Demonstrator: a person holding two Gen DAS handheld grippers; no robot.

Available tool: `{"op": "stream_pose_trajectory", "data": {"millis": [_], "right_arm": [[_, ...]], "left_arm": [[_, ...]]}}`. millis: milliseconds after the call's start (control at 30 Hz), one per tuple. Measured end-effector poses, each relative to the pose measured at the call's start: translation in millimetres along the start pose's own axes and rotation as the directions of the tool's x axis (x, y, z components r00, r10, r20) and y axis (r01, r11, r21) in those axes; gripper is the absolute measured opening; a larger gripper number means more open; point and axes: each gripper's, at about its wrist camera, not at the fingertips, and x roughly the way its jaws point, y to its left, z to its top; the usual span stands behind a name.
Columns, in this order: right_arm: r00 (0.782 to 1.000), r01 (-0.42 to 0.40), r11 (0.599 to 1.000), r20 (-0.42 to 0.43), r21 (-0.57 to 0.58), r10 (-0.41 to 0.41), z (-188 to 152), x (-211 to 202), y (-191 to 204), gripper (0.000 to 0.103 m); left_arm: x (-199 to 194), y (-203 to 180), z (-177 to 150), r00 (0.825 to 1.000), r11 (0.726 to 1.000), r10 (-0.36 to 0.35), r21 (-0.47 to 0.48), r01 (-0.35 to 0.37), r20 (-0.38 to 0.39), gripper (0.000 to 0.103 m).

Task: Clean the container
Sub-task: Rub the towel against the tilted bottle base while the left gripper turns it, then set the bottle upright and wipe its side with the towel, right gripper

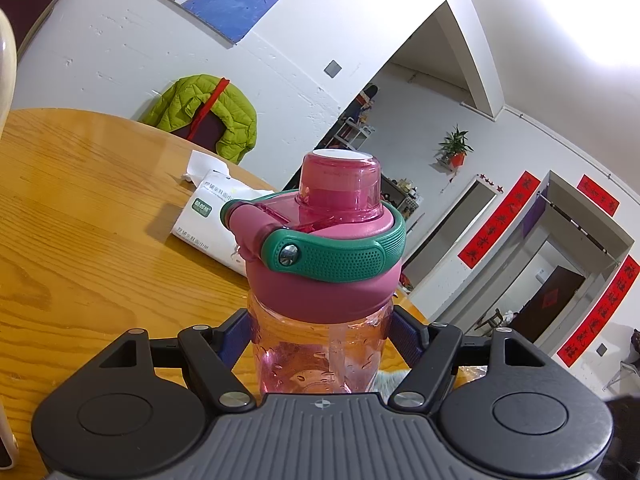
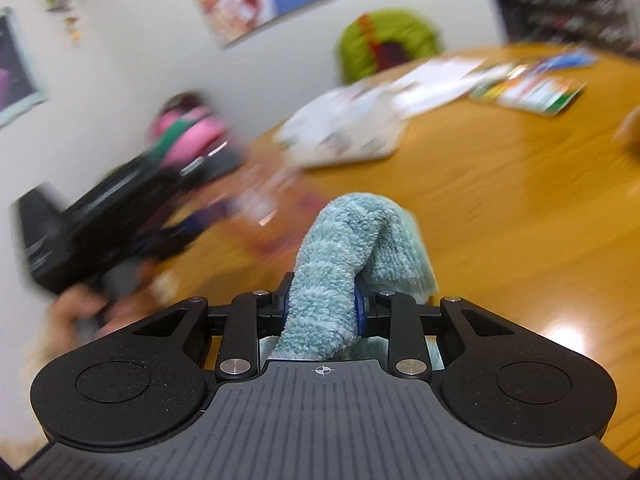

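Note:
A clear pink water bottle [image 1: 320, 344] with a magenta lid and green carry strap [image 1: 340, 256] is clamped upright in my left gripper [image 1: 320, 332], whose blue pads press its sides. My right gripper [image 2: 320, 304] is shut on a light teal fluffy cloth [image 2: 340, 256], which bulges up past the fingers. In the blurred right wrist view the bottle [image 2: 188, 132] and the left gripper [image 2: 100, 216] show at the left, apart from the cloth.
A round wooden table [image 1: 80, 240] carries a white tissue pack [image 1: 212, 216]. Papers and colourful booklets [image 2: 528, 84] lie further along the table. A green jacket hangs on a chair [image 1: 208, 116] behind the table.

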Motion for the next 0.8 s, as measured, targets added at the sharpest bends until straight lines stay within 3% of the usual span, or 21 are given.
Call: {"op": "stream_pose_trajectory", "data": {"millis": [67,100,200,500,600,800], "right_arm": [[0.998,0.062,0.998,-0.013,0.000,-0.062,5.1,14.6,-6.3,0.030],[0.998,0.055,0.998,-0.037,0.009,-0.054,4.6,22.4,-8.5,0.030],[0.996,-0.009,1.000,-0.089,0.005,0.009,-4.4,32.7,-3.2,0.030],[0.977,-0.171,0.984,-0.136,-0.058,0.162,-32.5,8.6,32.4,0.030],[0.987,-0.146,0.984,-0.089,-0.101,0.137,-30.2,-2.3,40.7,0.030],[0.996,-0.004,0.993,0.085,-0.114,0.014,-7.3,-17.3,36.5,0.030]], "left_arm": [[-0.2,0.2,0.2,1.000,1.000,0.000,0.003,0.000,0.000,0.071],[-0.4,0.3,0.3,1.000,1.000,-0.001,0.005,0.001,0.000,0.071],[-0.7,0.0,0.6,1.000,1.000,0.000,0.010,0.000,0.001,0.071],[-1.0,-6.5,-0.6,1.000,0.999,0.002,0.054,-0.002,0.003,0.071],[-0.9,-9.9,-1.8,1.000,0.997,0.002,0.083,-0.002,0.005,0.071],[-0.4,-17.6,-5.4,1.000,0.989,0.001,0.148,-0.002,0.006,0.071]]}}
